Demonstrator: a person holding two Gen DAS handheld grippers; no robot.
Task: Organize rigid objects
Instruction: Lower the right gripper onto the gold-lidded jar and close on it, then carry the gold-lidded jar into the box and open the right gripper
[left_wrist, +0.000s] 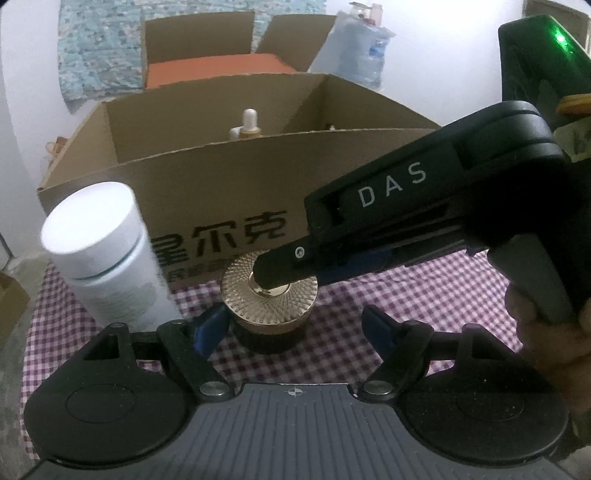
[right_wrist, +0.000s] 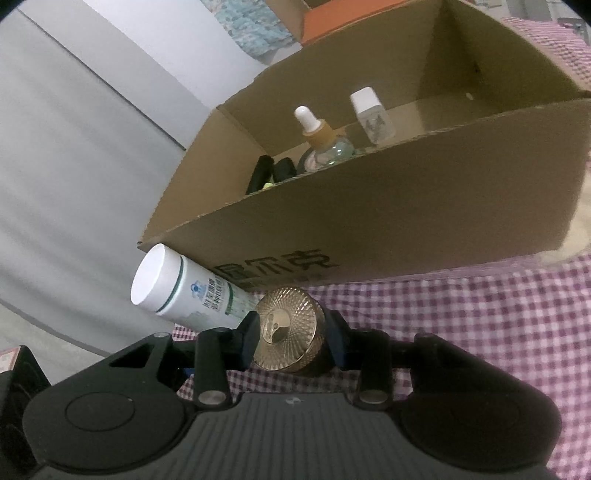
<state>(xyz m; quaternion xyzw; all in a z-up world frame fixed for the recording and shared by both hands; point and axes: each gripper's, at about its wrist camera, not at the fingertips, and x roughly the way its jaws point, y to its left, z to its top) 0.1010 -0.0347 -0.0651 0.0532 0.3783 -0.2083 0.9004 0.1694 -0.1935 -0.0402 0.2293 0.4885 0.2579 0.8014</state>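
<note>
A dark jar with a ribbed gold lid (left_wrist: 269, 291) stands on the checked cloth in front of the cardboard box (left_wrist: 236, 192). My right gripper (right_wrist: 291, 338) is shut on the jar (right_wrist: 291, 332), one finger on each side of its lid; in the left wrist view it reaches in from the right (left_wrist: 291, 273). My left gripper (left_wrist: 295, 328) is open just in front of the jar, its left finger next to the jar's side. A white cylindrical bottle (left_wrist: 107, 258) stands left of the jar, also in the right wrist view (right_wrist: 184, 291).
The open box (right_wrist: 406, 206) holds a dropper bottle (right_wrist: 321, 144), a small white-capped bottle (right_wrist: 373, 118) and dark items (right_wrist: 273, 173). A second box with an orange thing (left_wrist: 218, 66) stands behind. The purple checked cloth (right_wrist: 480, 325) covers the table.
</note>
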